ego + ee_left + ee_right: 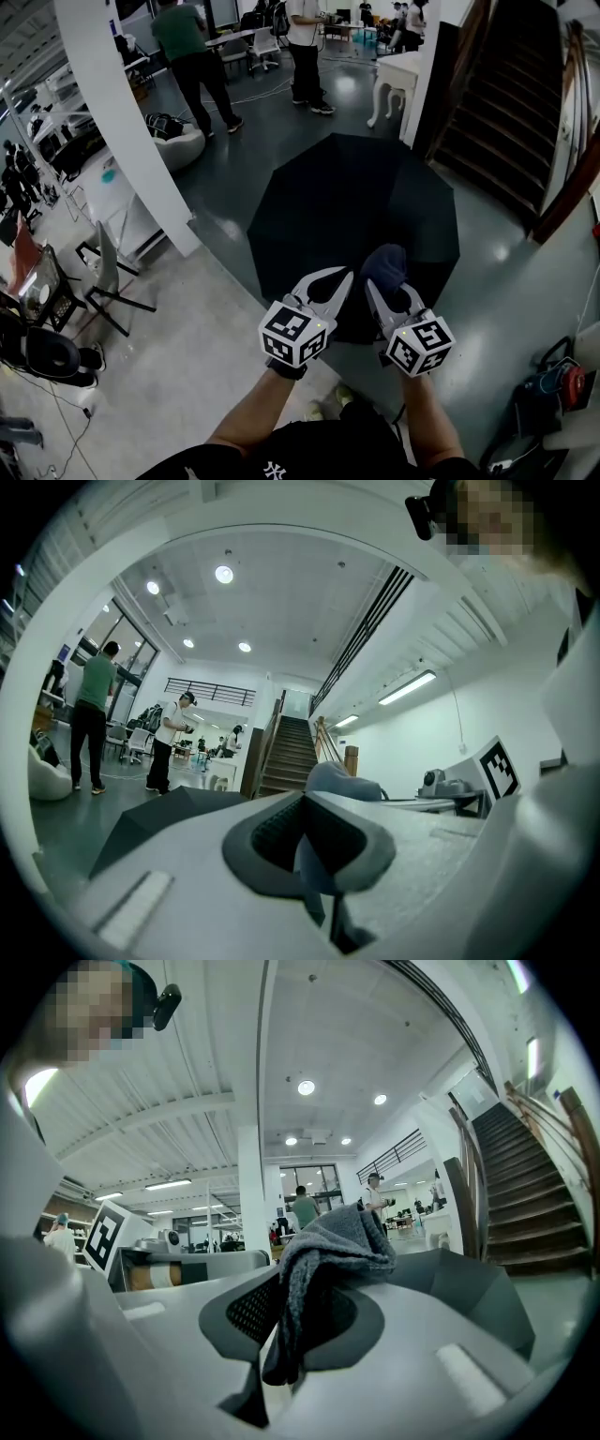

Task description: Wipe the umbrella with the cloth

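My right gripper is clamped narrow on a rumpled grey-blue fleece cloth. The cloth bunches above the jaws and one end hangs down between them. My left gripper, just to its left, has its jaws together on nothing. The open black fabric umbrella sits on the glossy grey floor just beyond both grippers, dome upward, and its shaft is hidden beneath, so I cannot tell its long axis.

Black umbrella, grey cloth, pale grey floor
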A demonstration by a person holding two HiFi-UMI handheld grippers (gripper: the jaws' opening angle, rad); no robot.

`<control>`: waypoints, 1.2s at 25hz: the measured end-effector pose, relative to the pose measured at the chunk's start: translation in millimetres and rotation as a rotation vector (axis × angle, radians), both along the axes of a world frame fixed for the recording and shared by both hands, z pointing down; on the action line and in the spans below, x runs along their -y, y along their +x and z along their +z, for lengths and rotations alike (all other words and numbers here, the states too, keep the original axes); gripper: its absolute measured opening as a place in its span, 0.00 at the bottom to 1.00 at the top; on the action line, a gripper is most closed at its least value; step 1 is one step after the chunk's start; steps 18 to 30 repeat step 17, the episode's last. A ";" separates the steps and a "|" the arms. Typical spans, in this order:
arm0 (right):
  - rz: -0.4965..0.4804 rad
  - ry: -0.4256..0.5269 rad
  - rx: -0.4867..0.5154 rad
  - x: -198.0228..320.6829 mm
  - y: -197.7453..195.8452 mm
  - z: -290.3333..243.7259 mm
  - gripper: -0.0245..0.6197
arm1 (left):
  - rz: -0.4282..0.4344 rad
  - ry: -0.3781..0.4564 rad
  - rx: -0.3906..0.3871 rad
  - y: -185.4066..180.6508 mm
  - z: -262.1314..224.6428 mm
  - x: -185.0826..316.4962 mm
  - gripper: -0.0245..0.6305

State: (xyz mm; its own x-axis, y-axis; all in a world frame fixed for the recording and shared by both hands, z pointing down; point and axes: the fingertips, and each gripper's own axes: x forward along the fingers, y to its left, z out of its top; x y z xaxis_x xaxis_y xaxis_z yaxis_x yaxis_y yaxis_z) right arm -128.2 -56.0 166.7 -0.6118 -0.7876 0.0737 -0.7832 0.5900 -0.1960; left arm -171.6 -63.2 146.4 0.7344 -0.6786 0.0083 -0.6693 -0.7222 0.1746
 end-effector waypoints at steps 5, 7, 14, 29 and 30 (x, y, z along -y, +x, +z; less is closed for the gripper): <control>-0.006 0.000 -0.006 -4.0 -4.7 -1.6 0.15 | 0.001 0.003 0.000 -1.6 -3.4 -2.5 0.04; -0.009 0.001 -0.008 -5.0 -5.5 -2.7 0.15 | 0.002 0.003 -0.001 -0.8 -5.1 -2.7 0.04; -0.008 -0.003 -0.008 -6.3 -5.4 -0.1 0.15 | 0.000 0.001 -0.002 0.2 -3.8 -2.4 0.04; -0.003 -0.008 -0.006 -6.3 -2.1 1.0 0.15 | 0.001 -0.002 -0.004 2.9 -2.8 -2.3 0.04; -0.003 -0.008 -0.006 -6.3 -2.1 1.0 0.15 | 0.001 -0.002 -0.004 2.9 -2.8 -2.3 0.04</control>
